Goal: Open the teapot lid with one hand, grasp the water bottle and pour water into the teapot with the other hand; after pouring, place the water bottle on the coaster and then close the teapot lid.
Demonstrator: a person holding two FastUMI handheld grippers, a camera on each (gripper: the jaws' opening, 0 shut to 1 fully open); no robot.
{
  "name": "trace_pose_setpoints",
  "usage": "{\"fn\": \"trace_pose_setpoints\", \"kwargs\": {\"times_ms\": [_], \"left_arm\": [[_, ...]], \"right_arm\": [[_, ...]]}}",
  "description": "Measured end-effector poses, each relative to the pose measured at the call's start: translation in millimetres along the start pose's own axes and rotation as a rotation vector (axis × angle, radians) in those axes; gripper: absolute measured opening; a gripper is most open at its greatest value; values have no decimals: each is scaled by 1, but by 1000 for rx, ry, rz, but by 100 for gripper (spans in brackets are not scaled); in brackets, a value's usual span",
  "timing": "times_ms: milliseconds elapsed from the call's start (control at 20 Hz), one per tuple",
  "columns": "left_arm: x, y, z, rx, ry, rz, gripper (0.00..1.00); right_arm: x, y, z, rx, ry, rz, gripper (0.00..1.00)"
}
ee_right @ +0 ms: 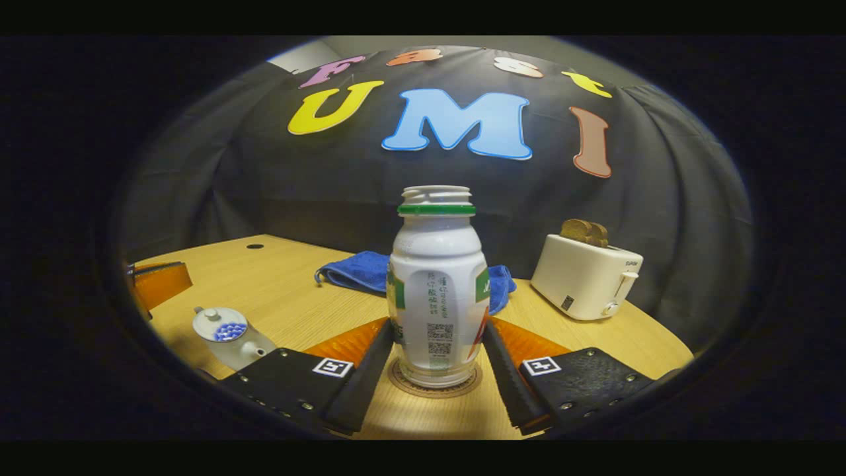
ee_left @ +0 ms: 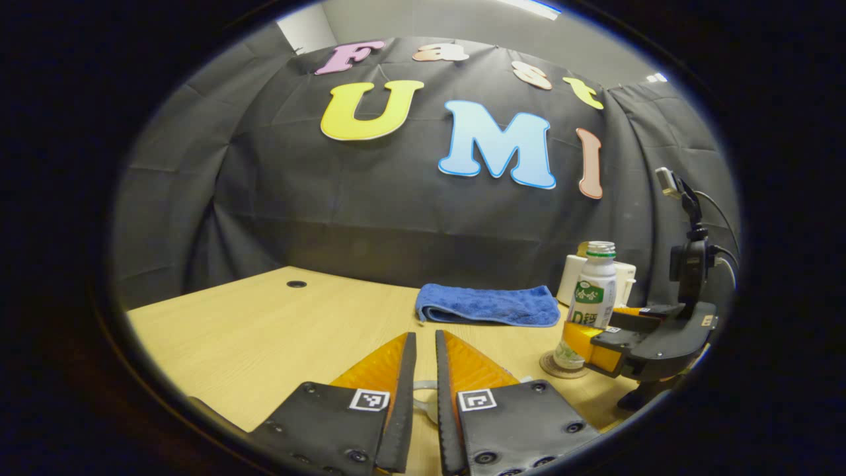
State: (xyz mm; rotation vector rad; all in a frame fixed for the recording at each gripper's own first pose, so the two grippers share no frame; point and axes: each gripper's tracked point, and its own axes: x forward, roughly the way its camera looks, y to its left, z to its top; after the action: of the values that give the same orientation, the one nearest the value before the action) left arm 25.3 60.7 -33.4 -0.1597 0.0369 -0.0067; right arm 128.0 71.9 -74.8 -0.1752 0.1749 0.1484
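Right claw (ee_right: 436,360) straddles the water bottle (ee_right: 437,291), a finger on either side low on its body. From the right gripper view I cannot tell whether the pads press the plastic or stand just off it, so the grip is uncertain. The bottle stands upright on the round coaster (ee_right: 433,387), mouth uncapped, which fits either the start of a grasp or the end of a set-down; the coaster is its resting place in the task, and a low hold keeps it steady there.

To that claw's left the teapot (ee_right: 231,337) sits on the bench (ee_right: 284,291) with its lid (ee_right: 220,325) on, spout turned toward the claw. With the lid seated, pouring cannot happen yet, or is finished.

Left claw (ee_left: 423,350) has its fingers drawn nearly together, a narrow slit between them, with a pale curved piece low in the gap, possibly the teapot handle; whether it is pinched I cannot say. In the left gripper view the other claw (ee_left: 598,337) is at the bottle (ee_left: 591,297).

Farther back a folded blue towel (ee_right: 360,271) lies flat, and a white toaster (ee_right: 585,277) with bread in its slots stands clear of the work.
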Motion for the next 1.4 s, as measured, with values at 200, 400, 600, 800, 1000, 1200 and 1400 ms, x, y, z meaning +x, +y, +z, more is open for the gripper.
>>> {"fn": "trace_pose_setpoints", "kwargs": {"times_ms": [200,400,600,800,1000,1200,1400], "left_arm": [[0,-1,0,9,0,1,24],[0,-1,-2,11,3,0,24],[0,-2,-2,8,3,-3,24],[0,-3,-2,6,3,-5,24],[0,-4,-3,3,4,-9,24],[0,-5,-3,6,5,-12,24],[0,-6,-2,6,-1,-12,24]], "right_arm": [[2,-5,-3,22,4,-14,78],[3,-6,-4,24,3,-16,79],[5,-6,-5,14,2,-11,81],[4,-6,-8,23,8,-1,91],[3,-9,-5,19,-3,-14,91],[2,-10,-5,16,-7,-17,91],[2,-17,3,19,-34,-37,77]]}}
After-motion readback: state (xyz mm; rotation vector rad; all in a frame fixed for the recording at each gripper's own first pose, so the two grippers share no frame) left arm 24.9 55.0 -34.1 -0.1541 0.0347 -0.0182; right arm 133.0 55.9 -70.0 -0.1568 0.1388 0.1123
